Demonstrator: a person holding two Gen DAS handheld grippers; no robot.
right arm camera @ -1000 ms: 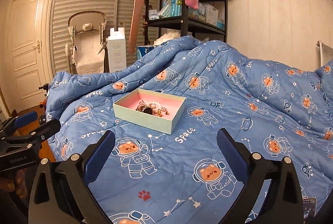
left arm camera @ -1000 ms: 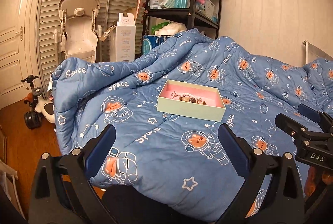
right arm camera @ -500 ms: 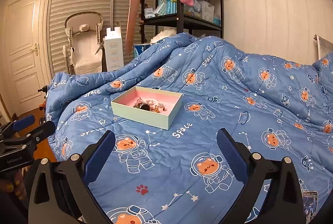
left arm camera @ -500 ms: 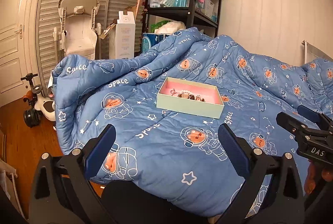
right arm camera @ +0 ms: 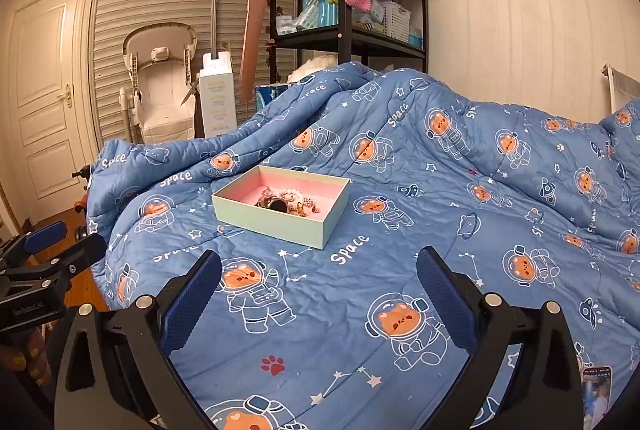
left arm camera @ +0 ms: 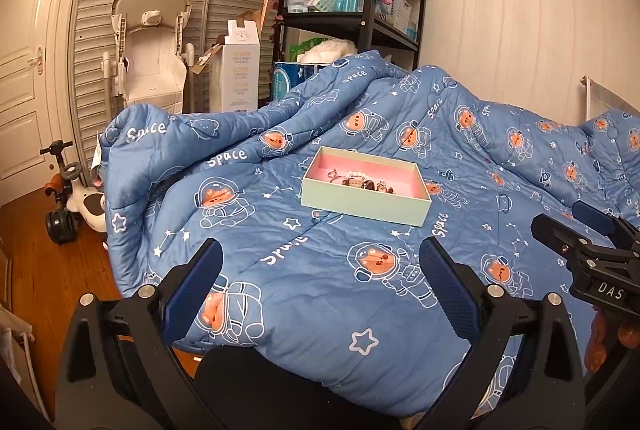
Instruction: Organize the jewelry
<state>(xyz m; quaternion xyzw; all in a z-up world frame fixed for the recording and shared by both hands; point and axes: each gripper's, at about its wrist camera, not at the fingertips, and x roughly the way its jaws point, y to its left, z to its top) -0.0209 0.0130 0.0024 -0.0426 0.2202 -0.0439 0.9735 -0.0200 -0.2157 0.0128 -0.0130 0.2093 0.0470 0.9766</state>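
Covering the whole bed, a quilted blue duvet printed with orange astronaut bears, stars and the word "Space" lies soft and rumpled, rising in folds toward the far wall. On it, roughly mid-bed, rests a shallow rectangular box of stiff pale-green card with a pink lining, its top open. Inside, the jewelry sits in one tangled heap: pale pearl-like beads, a dark glossy round piece and small gold-toned bits, too small to sort out singly.

The left claw and the right claw hover over the near edge of the bed, well short of the box, each spread wide with nothing between its ribbed dark-blue pads.

With every visible piece inside the box, the scene fits either a jumble awaiting sorting or a collection just gathered in; the pictures do not settle which. Any further handling would call for a fine pinch on small, slippery, tangle-prone items, and a light touch, since the box stands on yielding bedding.
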